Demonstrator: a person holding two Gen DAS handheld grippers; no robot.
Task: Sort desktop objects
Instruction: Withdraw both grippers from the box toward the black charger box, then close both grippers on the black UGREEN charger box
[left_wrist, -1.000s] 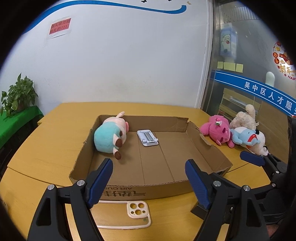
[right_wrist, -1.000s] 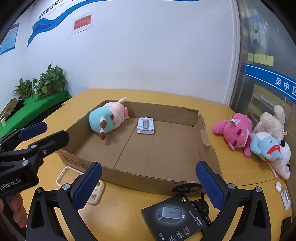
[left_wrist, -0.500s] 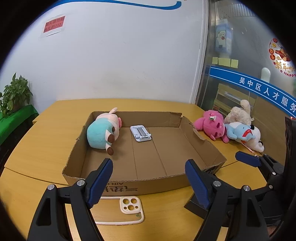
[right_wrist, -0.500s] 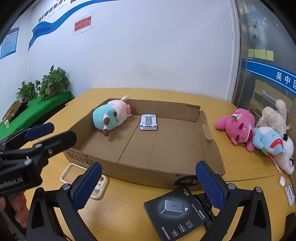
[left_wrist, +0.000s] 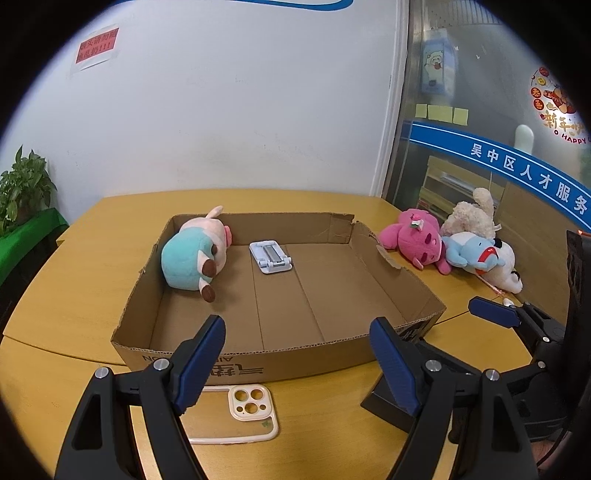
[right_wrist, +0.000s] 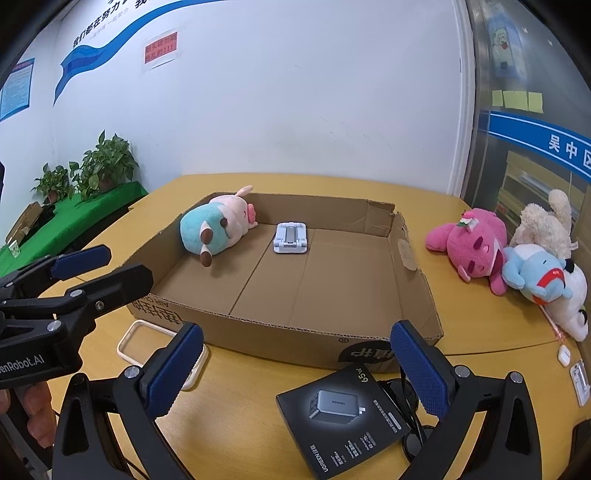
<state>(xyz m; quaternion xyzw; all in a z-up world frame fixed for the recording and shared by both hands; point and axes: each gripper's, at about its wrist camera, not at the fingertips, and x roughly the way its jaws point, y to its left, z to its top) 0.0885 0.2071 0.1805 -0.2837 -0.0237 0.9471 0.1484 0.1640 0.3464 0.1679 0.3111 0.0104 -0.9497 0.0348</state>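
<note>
the left hand-held gripper (left_wrist: 295, 354) hangs wide open and empty, the right hand-held gripper (right_wrist: 295, 369) likewise. just at 6 o'clock of the left one lies the cream plastic phone case (left_wrist: 243, 410) on the yellow wooden table (left_wrist: 92, 266); at 12 o'clock sits the shallow brown cardboard box (left_wrist: 258, 362). judging by this, the case goes next: dip low, pinch one thin rim squarely, lift clear of the box wall before releasing.
</note>
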